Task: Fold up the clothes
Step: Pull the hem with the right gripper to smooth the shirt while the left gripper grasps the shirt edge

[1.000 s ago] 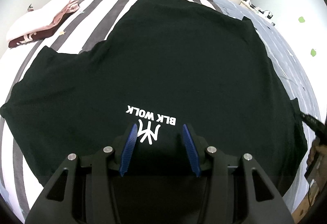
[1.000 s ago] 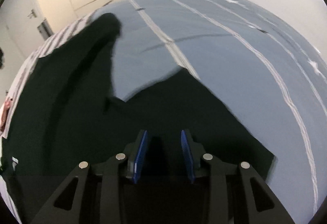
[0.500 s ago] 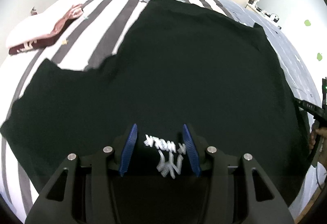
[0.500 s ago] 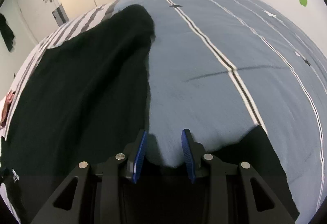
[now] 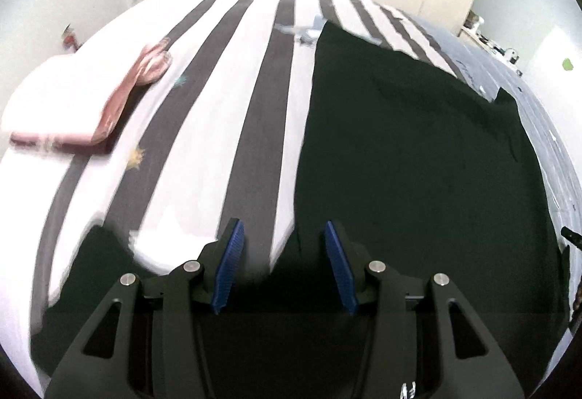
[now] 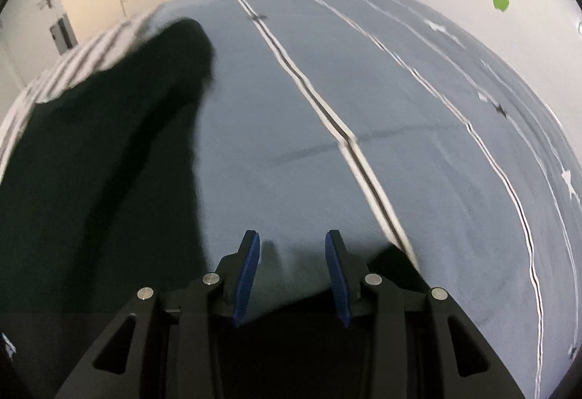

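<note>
- The left gripper (image 5: 283,264) is held low over the striped grey-and-white bed cover (image 5: 232,115), pointing along the bed; its blue-padded jaws stand wide apart, gripping nothing.
- The black cotton T-shirt (image 5: 418,162) lies spread flat on the bed, ahead and right of these jaws, its edge reaching between them.
- The right gripper (image 6: 293,275) hovers over the blue bed sheet (image 6: 363,89), jaws wide, empty.
- Black fabric lies left of and beneath these jaws.

Matt black cloth shirt (image 5: 418,151), ribbed blue tongs pads (image 5: 229,268)
</note>
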